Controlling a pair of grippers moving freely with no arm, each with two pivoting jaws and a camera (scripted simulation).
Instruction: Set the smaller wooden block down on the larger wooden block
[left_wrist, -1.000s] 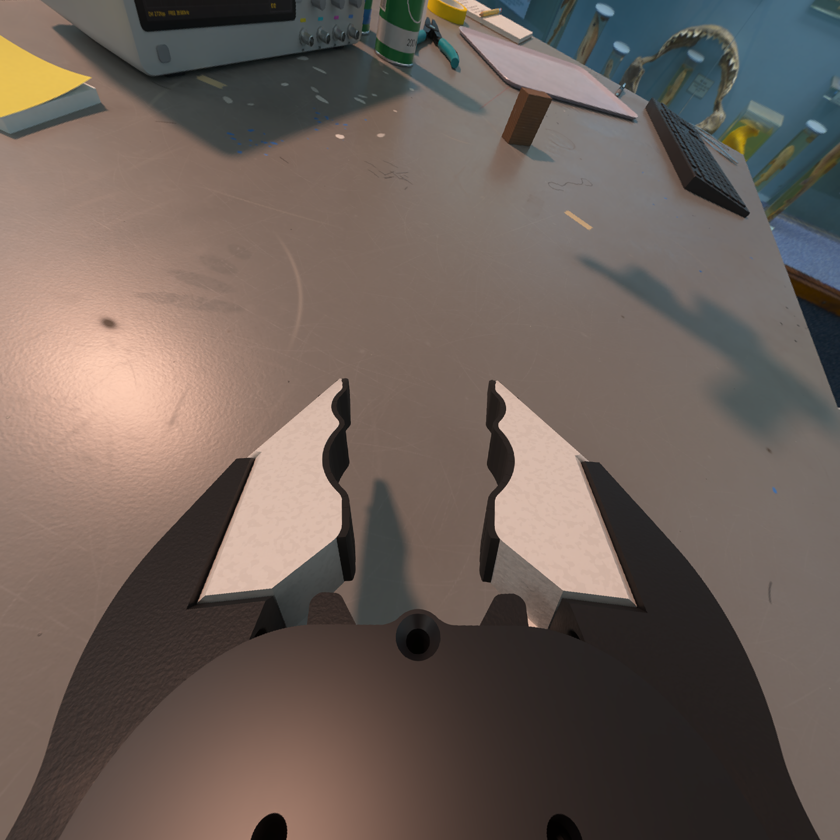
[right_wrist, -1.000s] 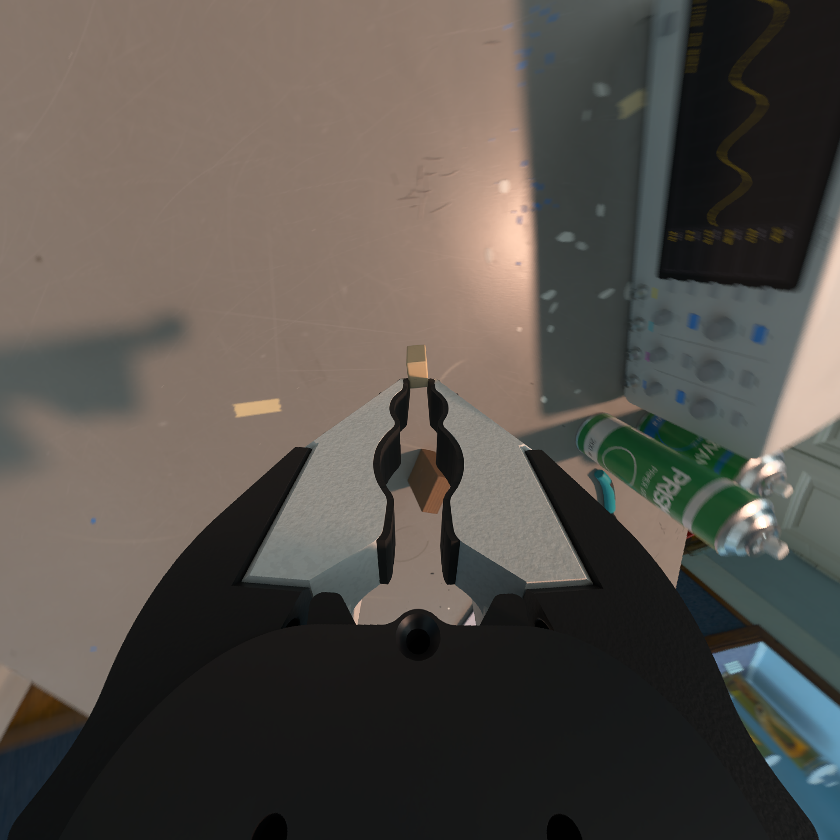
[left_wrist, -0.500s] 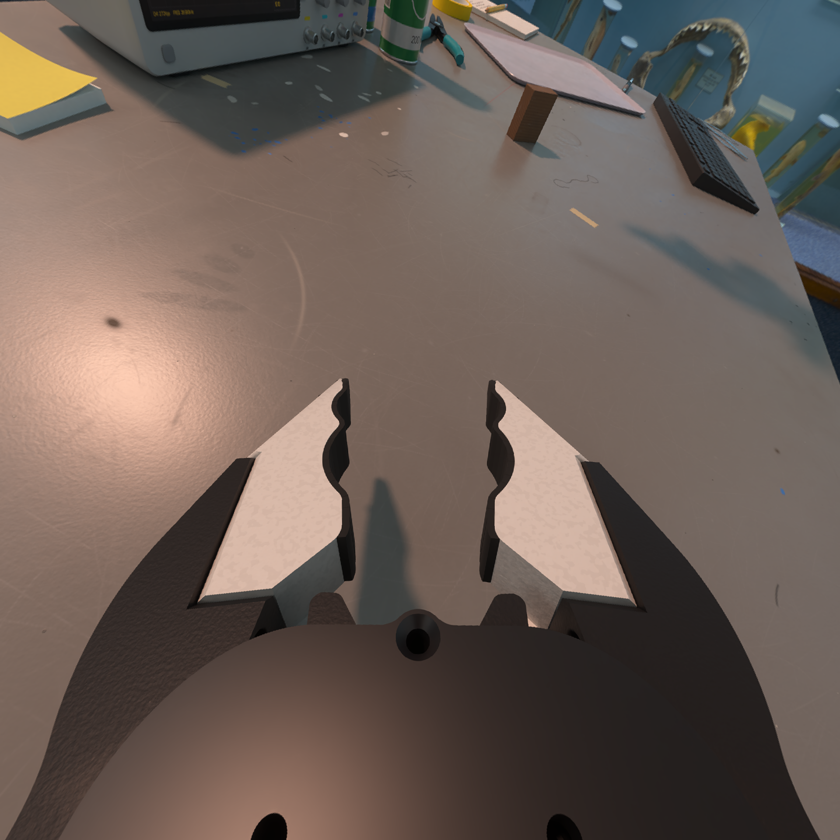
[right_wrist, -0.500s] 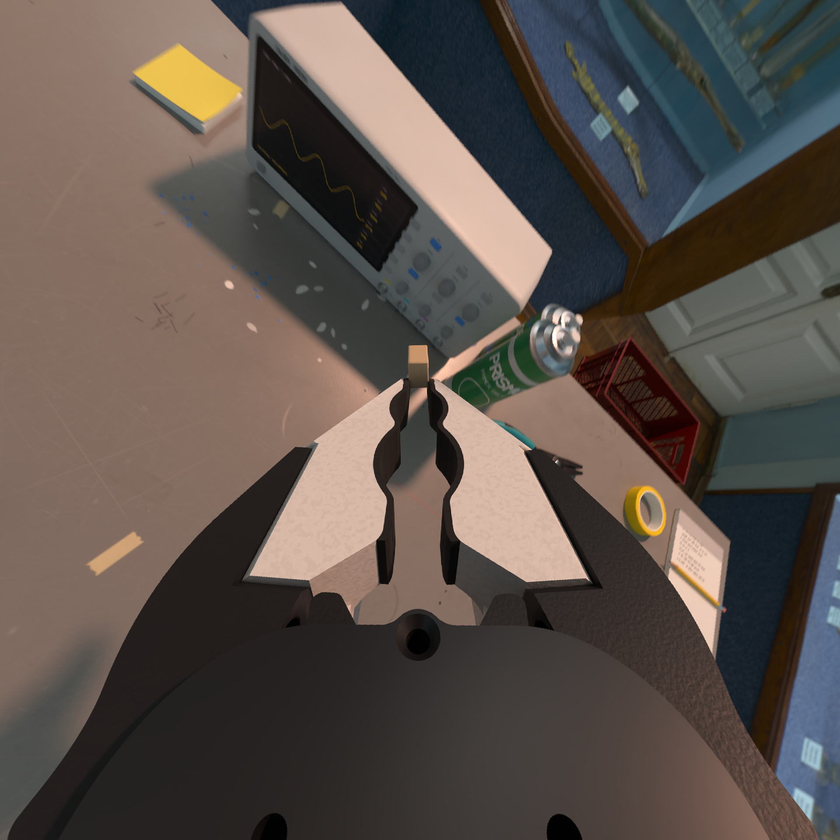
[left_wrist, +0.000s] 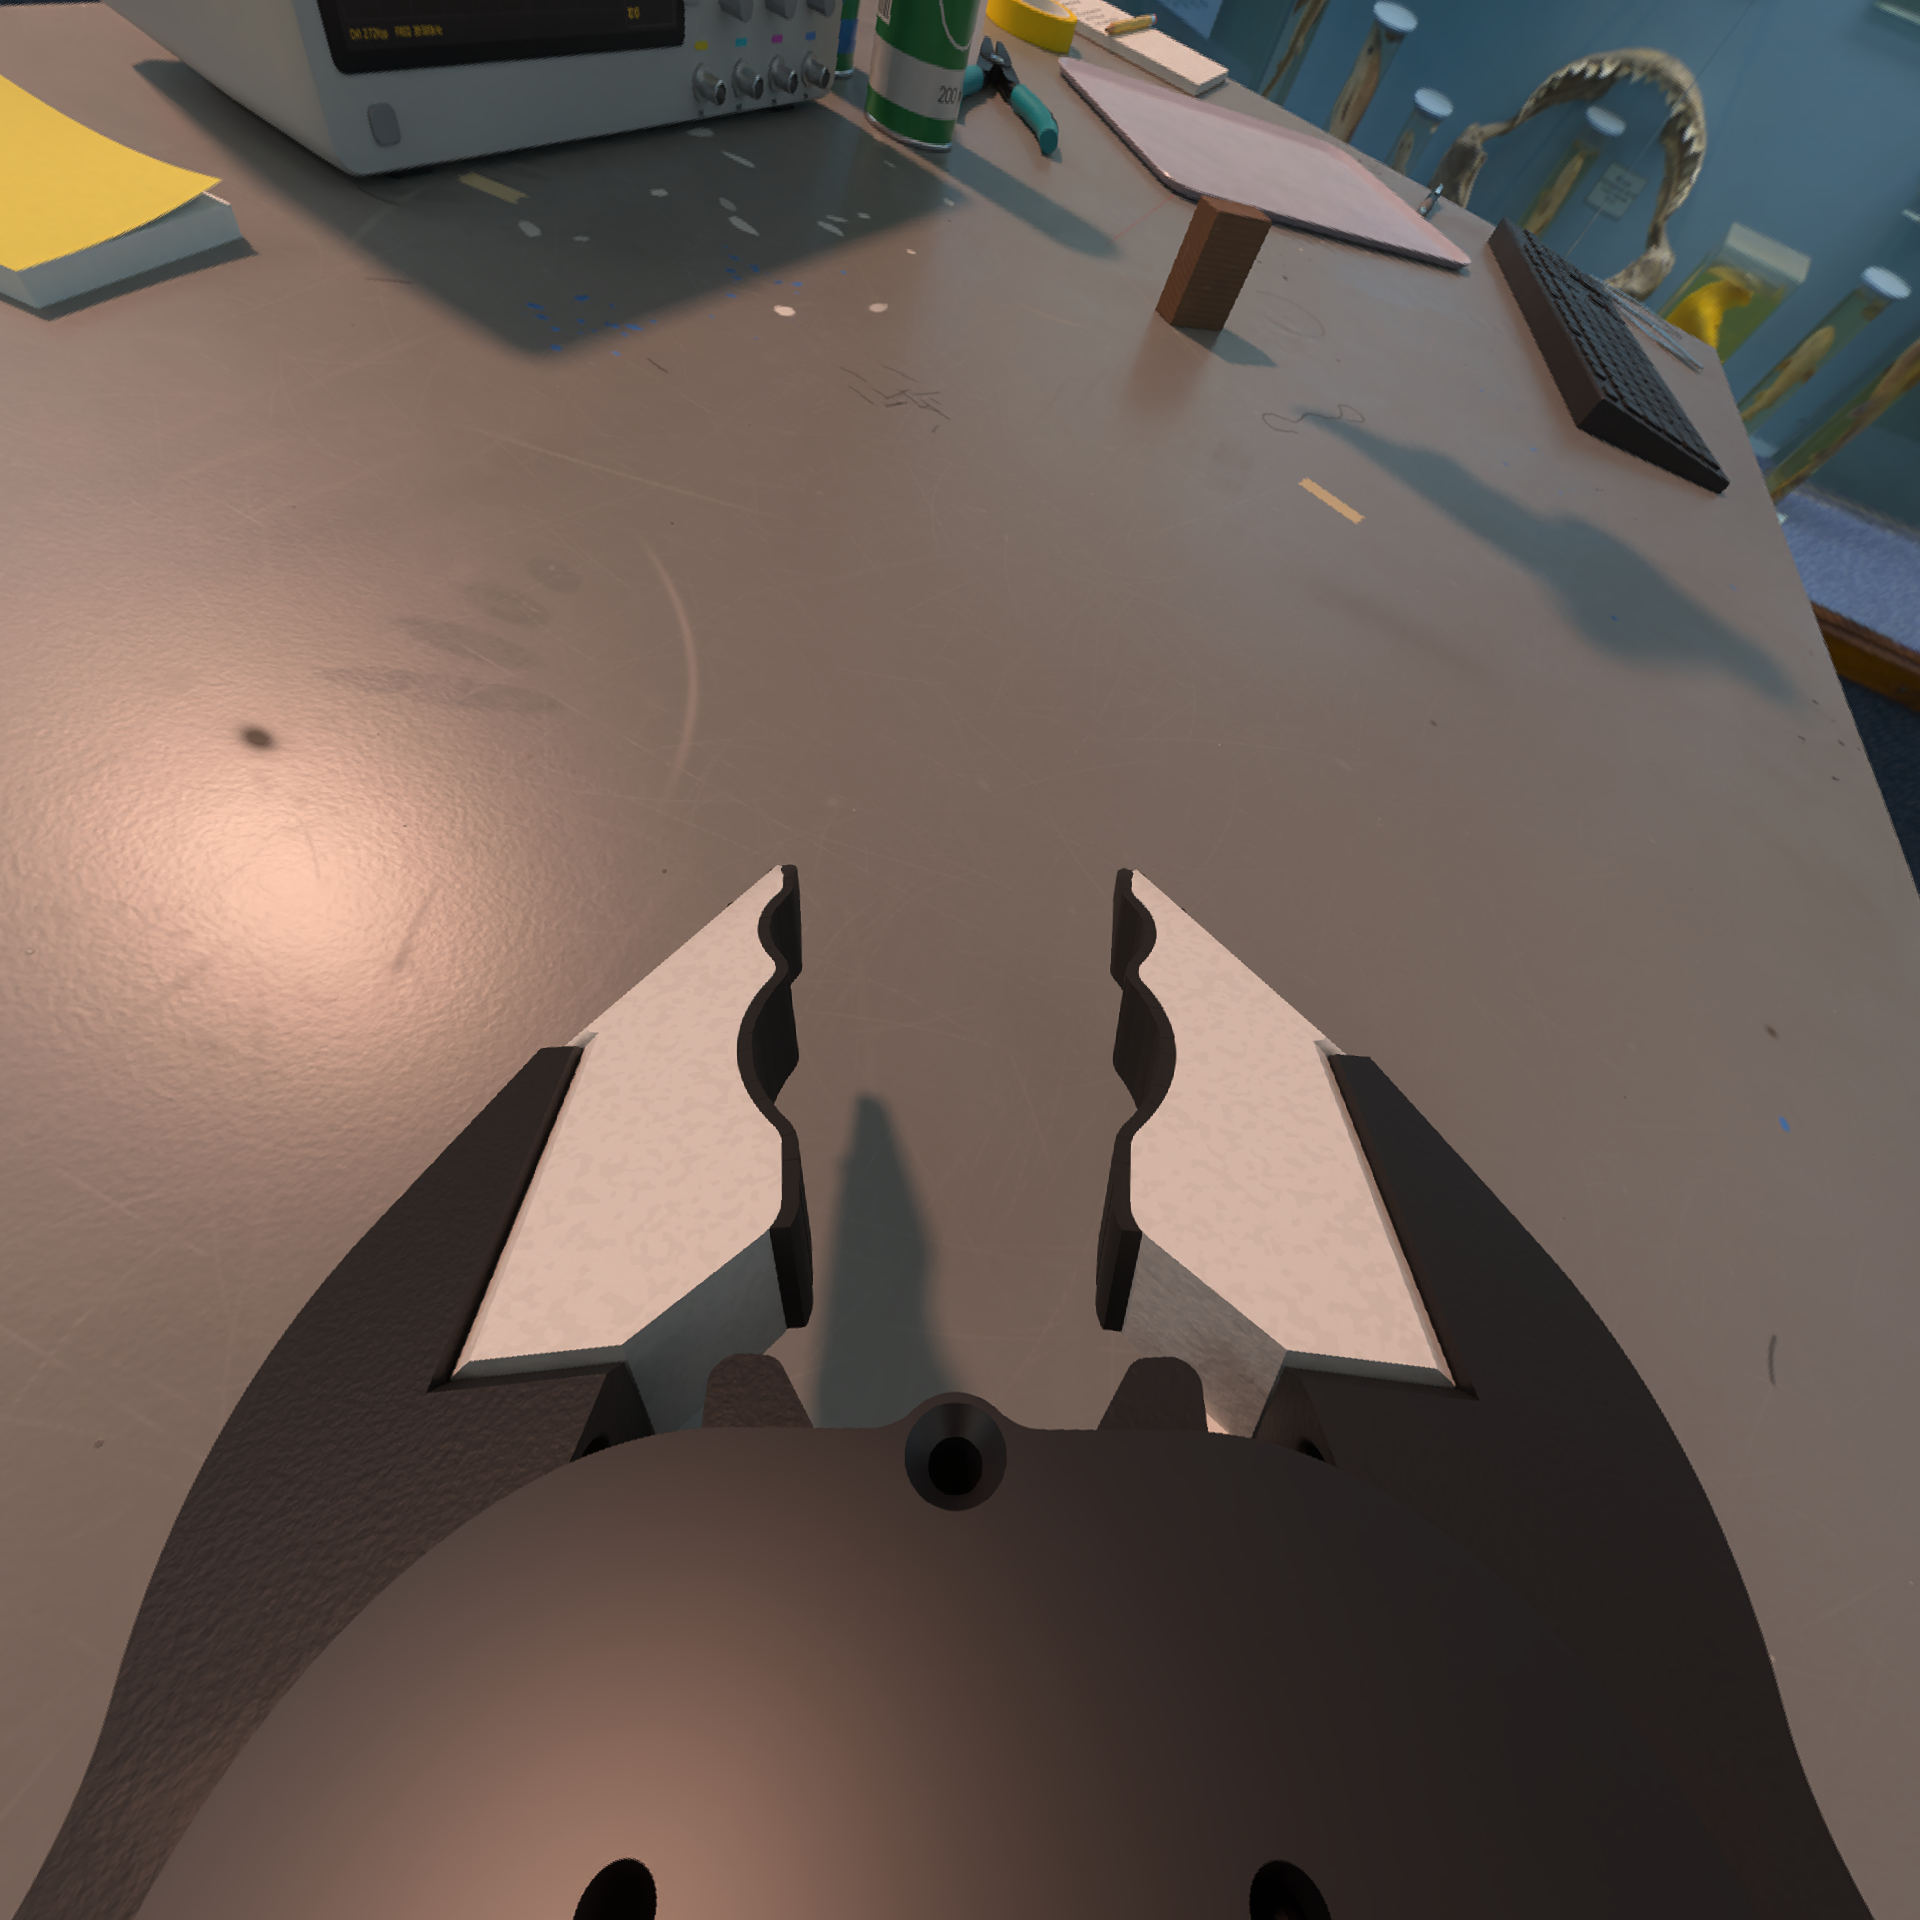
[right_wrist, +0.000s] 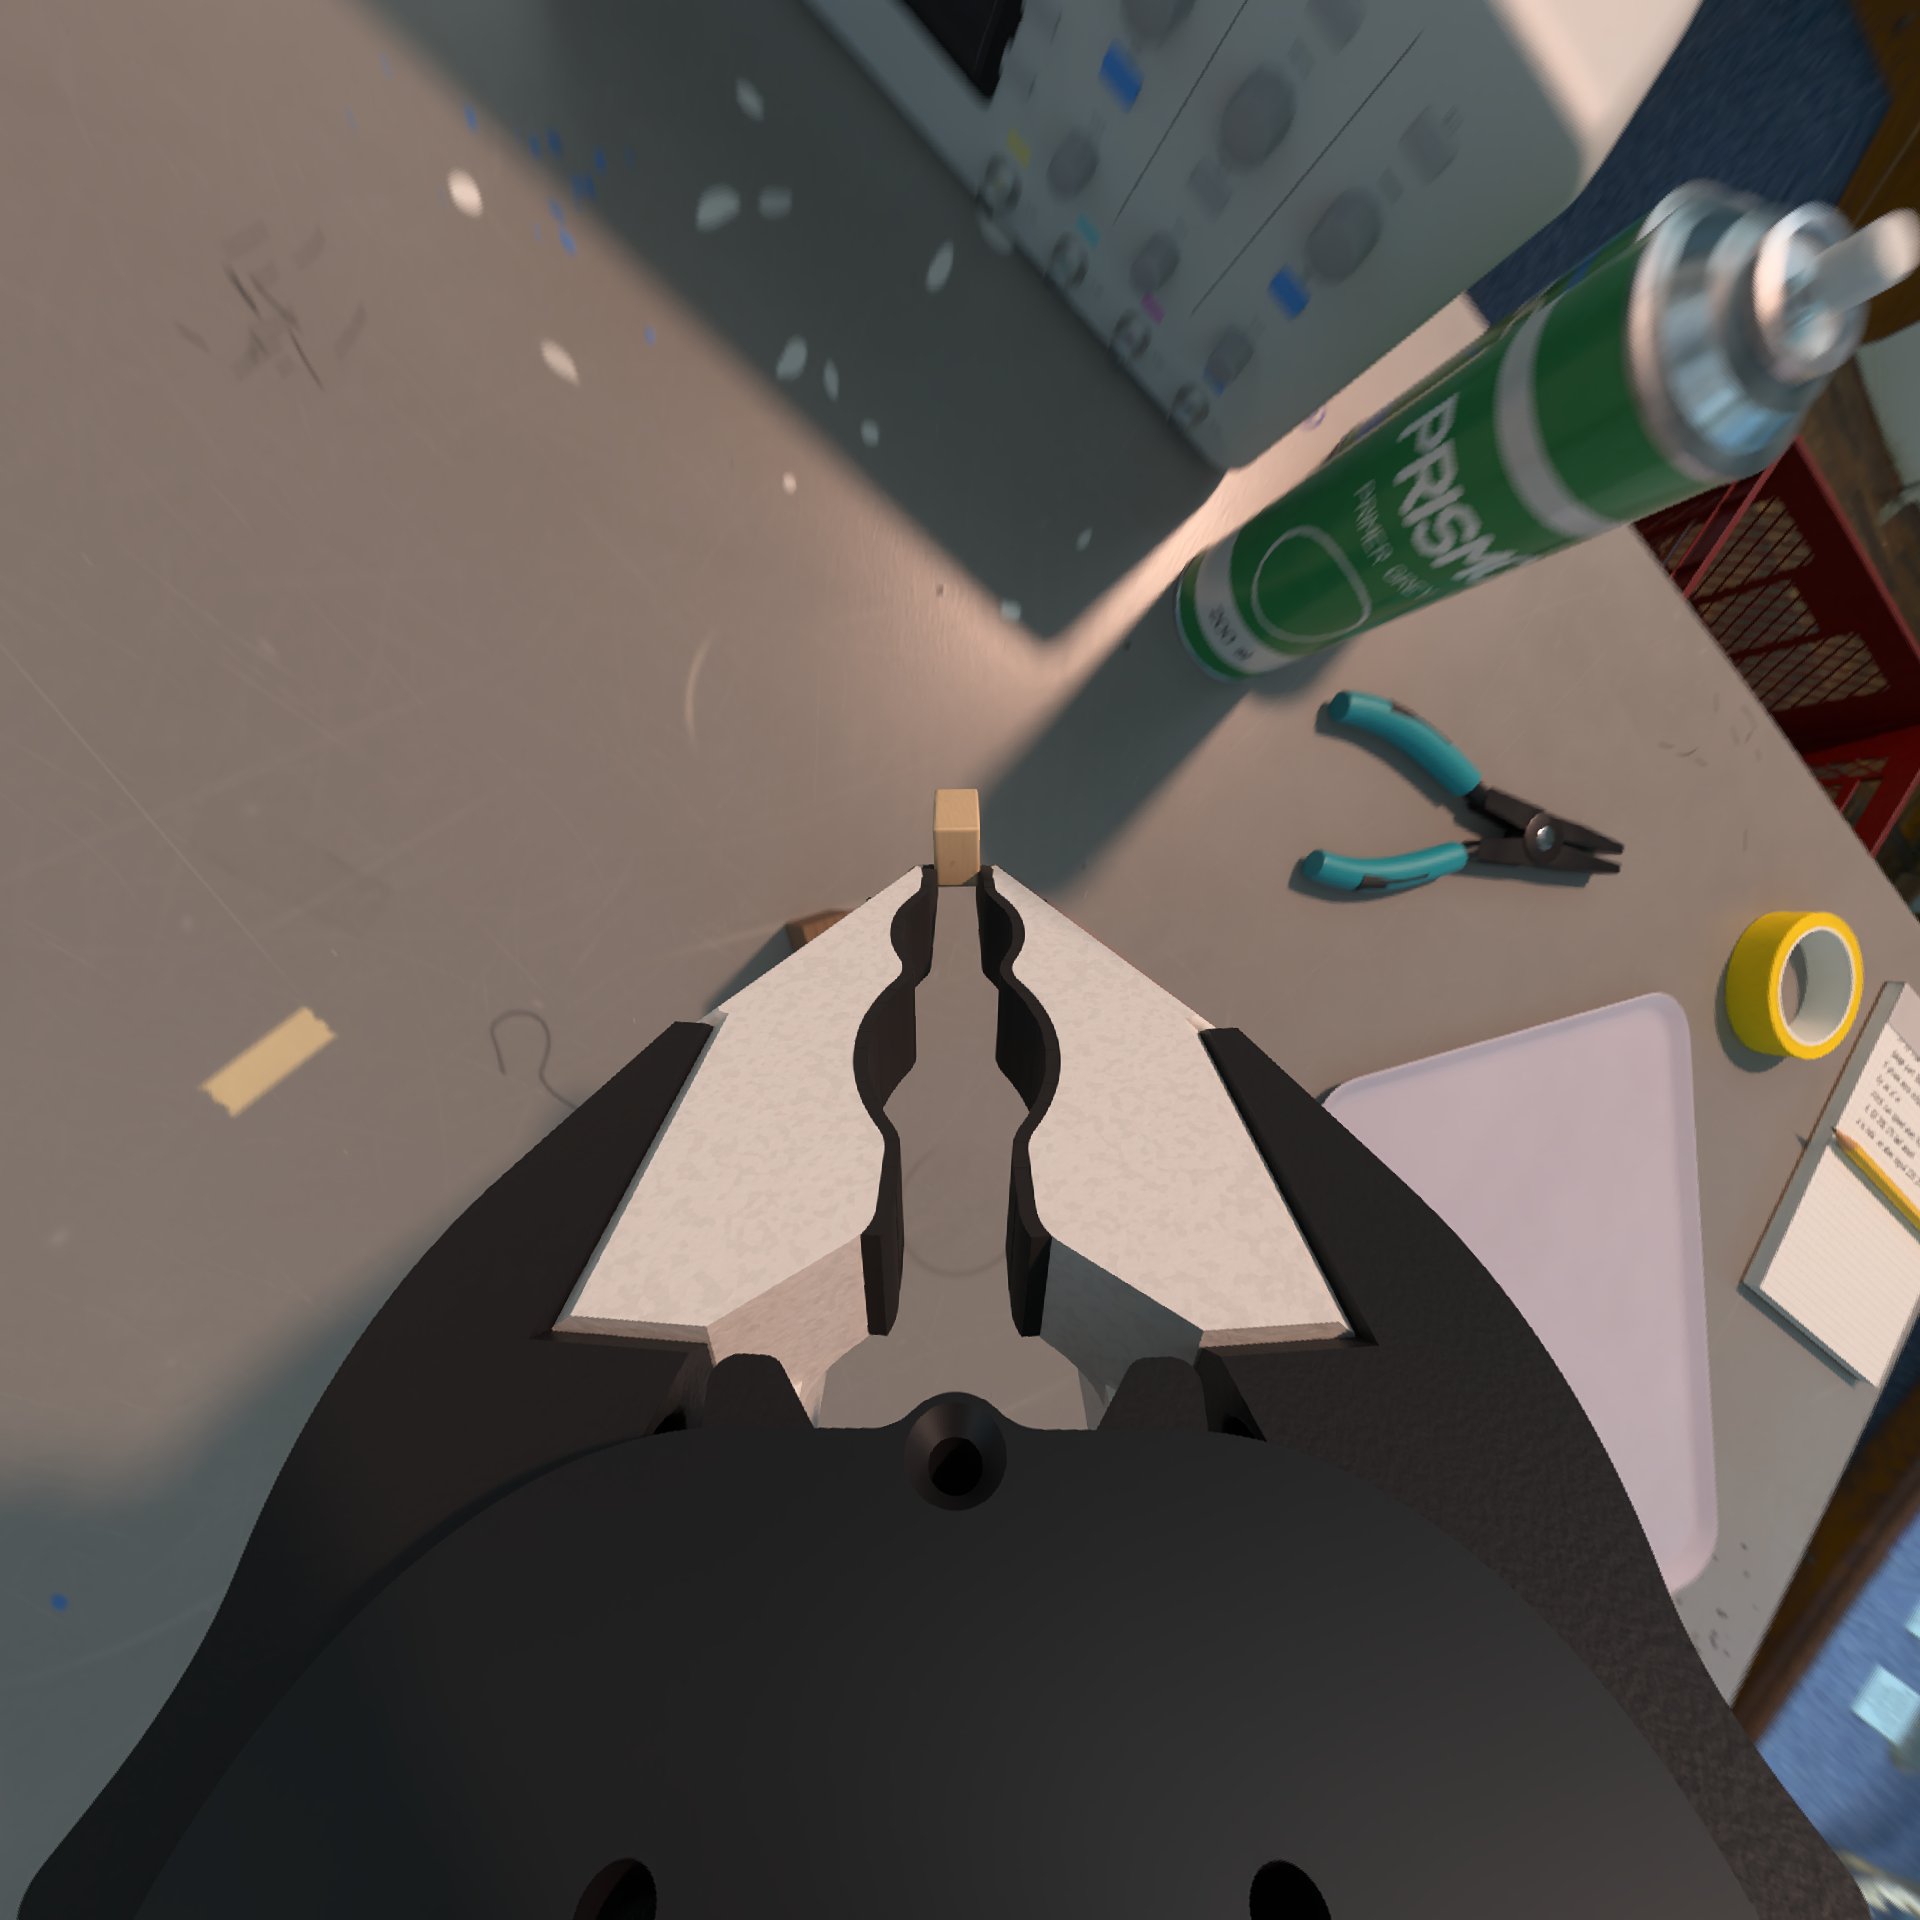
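The left tongs (left_wrist: 956, 883) hang low over the grey desk (left_wrist: 935, 644), spread wide with nothing between them. The right tongs (right_wrist: 956, 878) tilt down steeply, nearly closed, pinching the smaller wooden block (right_wrist: 956, 850) at their tips. Just left of those tips a brown corner shows, probably the larger wooden block (left_wrist: 1214, 262), standing upright far ahead of the left tongs. Beyond it lie pliers (right_wrist: 1455, 810), a green can (right_wrist: 1455, 499), and an oscilloscope (left_wrist: 499, 73).

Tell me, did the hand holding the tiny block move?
Yes. The right gripper, shut on the small block, swung round: the green can and pliers now lie ahead, on its right.
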